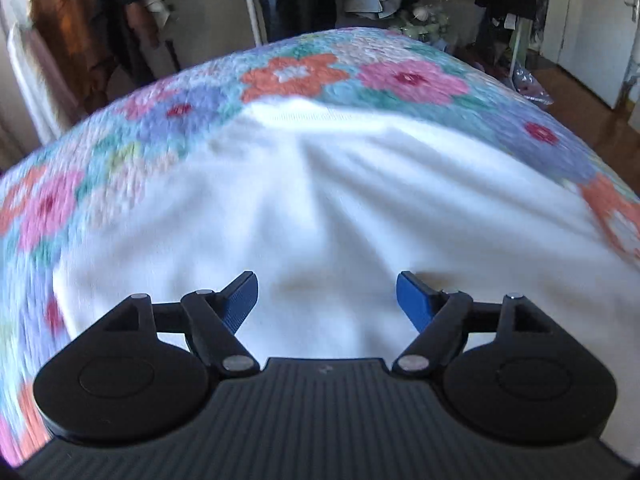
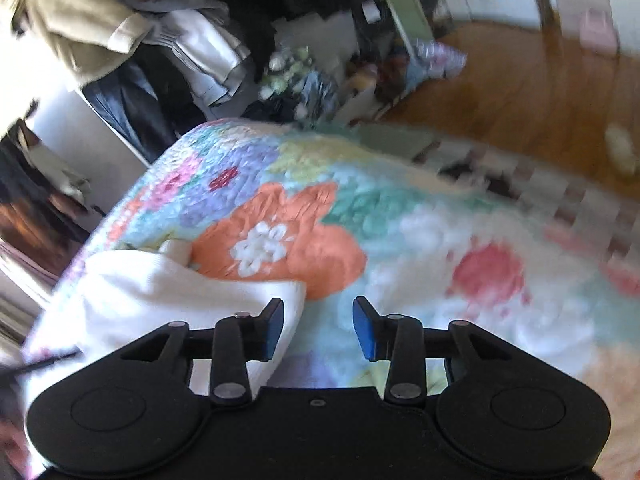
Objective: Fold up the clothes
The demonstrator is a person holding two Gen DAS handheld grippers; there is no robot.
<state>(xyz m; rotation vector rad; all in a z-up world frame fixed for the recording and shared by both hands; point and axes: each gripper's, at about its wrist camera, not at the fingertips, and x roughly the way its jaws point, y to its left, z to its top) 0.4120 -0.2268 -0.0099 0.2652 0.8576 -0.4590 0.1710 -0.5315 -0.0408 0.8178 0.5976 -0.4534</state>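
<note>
— Both claws stand spread with nothing between the blue pads. On the left claw (image 1: 326, 300) the gap is wide, and through it only the white garment (image 1: 320, 208) shows underneath. I judge the claw is just above the cloth rather than pinching it; whether the pads brush the fabric I cannot tell.

— And the right claw (image 2: 318, 328)?

— Spread too, a little less wide. Its left pad (image 2: 274, 330) sits over the hem corner of the white garment (image 2: 168, 292), overlapping it in the view, but no cloth lies between the pads. Under the gap is bare floral bedspread (image 2: 400, 216).

— Where does the garment lie on the bed?

— In the left wrist view it covers the near middle of the bedspread (image 1: 168, 136), with the flower pattern showing along the far edge and on both sides. In the right wrist view only one end shows, toward the left edge of the bed, a corner pointing to the orange flower (image 2: 280, 236).

— How far along is the folding?

— Hard to say firmly. The cloth lies broad and rumpled, with creases fanning toward the far edge, and I see no tidy stacked layers. My judgement: spread out at most, possibly one fold made, with the main folds and smoothing left. Both views are blurred, so finer detail escapes me.
</note>
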